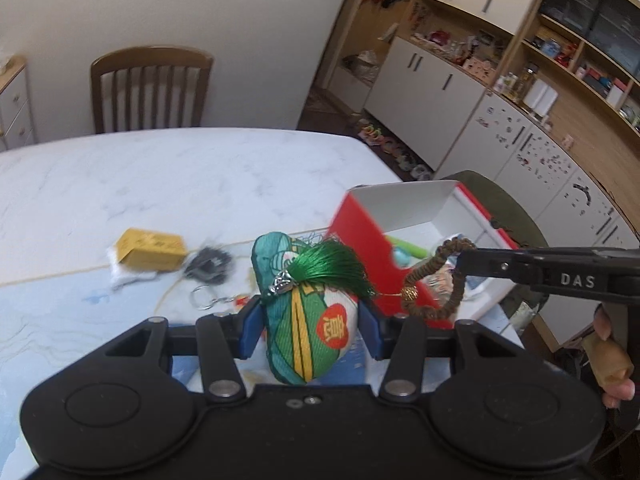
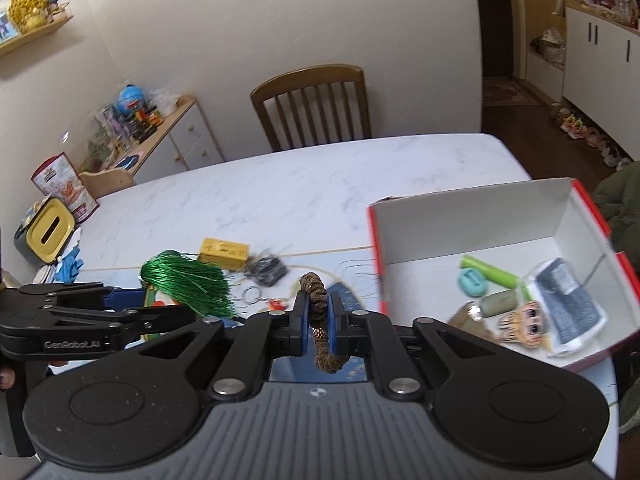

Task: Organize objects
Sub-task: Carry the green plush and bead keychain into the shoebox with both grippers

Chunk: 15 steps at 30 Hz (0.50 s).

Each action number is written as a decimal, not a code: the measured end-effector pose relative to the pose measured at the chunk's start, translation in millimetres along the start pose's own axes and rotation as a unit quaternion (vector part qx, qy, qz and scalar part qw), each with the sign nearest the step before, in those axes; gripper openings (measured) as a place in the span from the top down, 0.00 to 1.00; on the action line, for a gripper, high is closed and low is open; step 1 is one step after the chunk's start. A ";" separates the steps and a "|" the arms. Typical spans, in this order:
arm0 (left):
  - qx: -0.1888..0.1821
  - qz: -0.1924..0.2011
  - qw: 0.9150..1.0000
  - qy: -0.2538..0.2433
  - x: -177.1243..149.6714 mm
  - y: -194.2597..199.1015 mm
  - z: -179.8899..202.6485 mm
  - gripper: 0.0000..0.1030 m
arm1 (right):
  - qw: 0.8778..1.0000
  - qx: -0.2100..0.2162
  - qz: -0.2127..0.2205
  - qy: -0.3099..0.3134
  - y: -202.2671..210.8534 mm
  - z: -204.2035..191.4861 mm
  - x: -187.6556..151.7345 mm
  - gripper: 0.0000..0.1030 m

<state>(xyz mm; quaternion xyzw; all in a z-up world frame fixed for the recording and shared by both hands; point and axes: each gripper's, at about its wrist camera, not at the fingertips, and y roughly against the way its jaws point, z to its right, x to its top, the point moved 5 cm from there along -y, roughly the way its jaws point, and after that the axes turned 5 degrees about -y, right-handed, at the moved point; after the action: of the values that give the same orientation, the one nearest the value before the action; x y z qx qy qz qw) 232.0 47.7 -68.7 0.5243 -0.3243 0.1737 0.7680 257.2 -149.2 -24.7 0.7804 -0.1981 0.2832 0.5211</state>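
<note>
So the red box (image 2: 492,216) with the white inside is sitting open at the right end of the marble table (image 2: 300,184), and it's already holding a bunch of small stuff: a green tube (image 2: 490,270), a teal oval thing (image 2: 474,283), a grey-green capsule-shaped piece (image 2: 498,303), a little cartoon-face charm (image 2: 526,322), and a dark packet (image 2: 568,304) lying toward the right wall. Everything in there is a bit blurry, so I can't tell more than that.

The left gripper (image 1: 310,330) is clamping a stuffed fabric sachet (image 1: 306,320), green and white with a yellow stripe and a red patch, between its blue pads. The sachet is standing up out of the jaws, with its green tassel (image 1: 332,266) flopping over the top toward the box. It's hovering over the table just left of the box.

The right gripper (image 2: 319,320) is pinching a brown beaded bracelet (image 2: 318,312), jaws closed nearly all the way on it, with the loop sticking out above and below the pads. From the left wrist camera you can see the bracelet dangling off its tip right at the box's near wall, and a person's fingers (image 1: 612,360) wrapped around the handle below.

Sitting loose on the table behind both: a yellow box (image 2: 224,255), a dark fuzzy clump (image 2: 266,270), and a key ring (image 2: 251,294). A wooden chair (image 2: 316,106) is tucked in at the far side.
</note>
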 end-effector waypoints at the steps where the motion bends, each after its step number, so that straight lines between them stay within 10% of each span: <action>1: -0.002 0.000 1.000 -0.002 2.0 -1.2 6.2 0.54 | 1.000 -0.003 0.002 -0.002 2.3 5.8 1.0 0.91; 15: -0.020 -0.001 0.999 -0.033 36.6 -40.7 84.9 0.53 | 0.998 -0.035 0.034 -0.026 23.8 102.1 26.3 0.91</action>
<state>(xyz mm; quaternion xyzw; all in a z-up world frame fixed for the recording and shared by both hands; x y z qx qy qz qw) 256.6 -48.7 -51.6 0.5148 -0.3519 0.1488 0.7675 286.9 -253.0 -21.3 0.7614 -0.2478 0.2736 0.5329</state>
